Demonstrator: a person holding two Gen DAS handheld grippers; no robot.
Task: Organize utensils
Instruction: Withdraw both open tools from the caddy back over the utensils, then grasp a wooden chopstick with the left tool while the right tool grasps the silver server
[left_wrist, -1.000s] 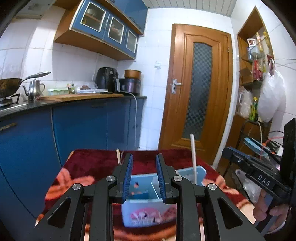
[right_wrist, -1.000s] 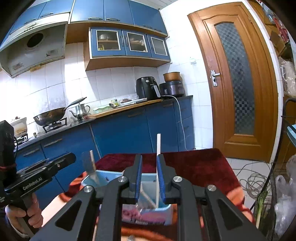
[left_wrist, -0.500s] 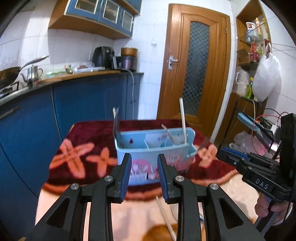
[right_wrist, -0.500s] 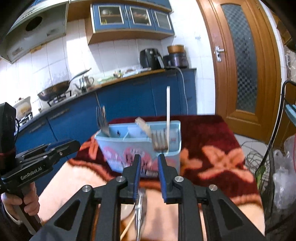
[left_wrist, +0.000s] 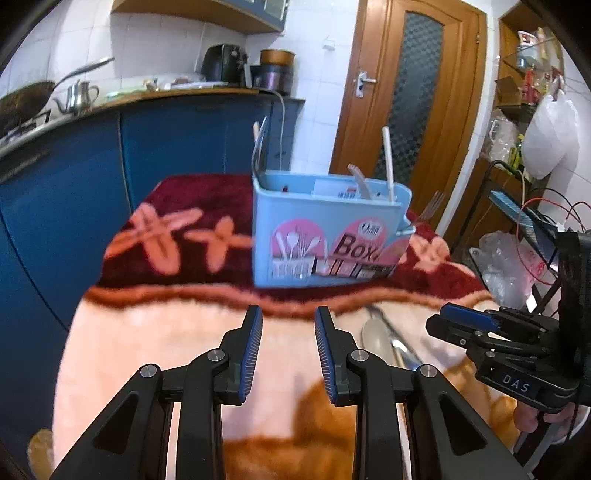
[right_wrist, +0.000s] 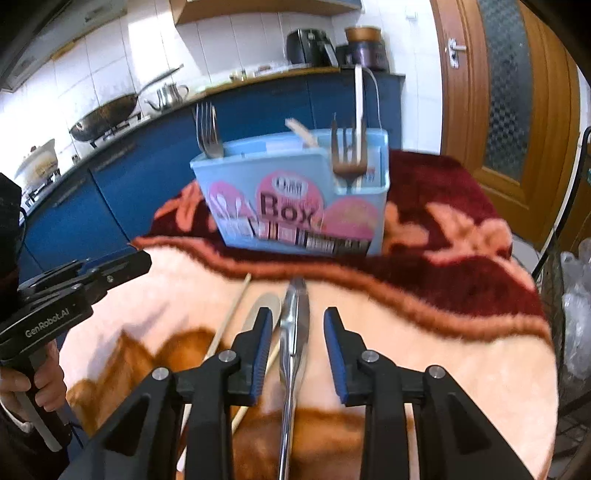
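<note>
two grippers, both with jaws spread and nothing in them. your right gripper (right_wrist: 297, 347) hovers over a metal knife (right_wrist: 293, 332) lying flat on the blanket (right_wrist: 424, 354), its blade lined up between the fingers, with a spoon (right_wrist: 258, 314) and a wooden stick (right_wrist: 229, 325) just left of it. your left gripper (left_wrist: 288, 354) hangs above bare blanket. the blue utensil box (right_wrist: 295, 199) stands further back with forks (right_wrist: 207, 129) upright inside.

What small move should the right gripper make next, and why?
Probably lower the right gripper and shut it on the metal utensil. Its jaws are open, the utensil lies lengthwise between them on the blanket, and the blue utensil box stands just ahead. A wooden chopstick lies close on the left, so come straight down.
</note>
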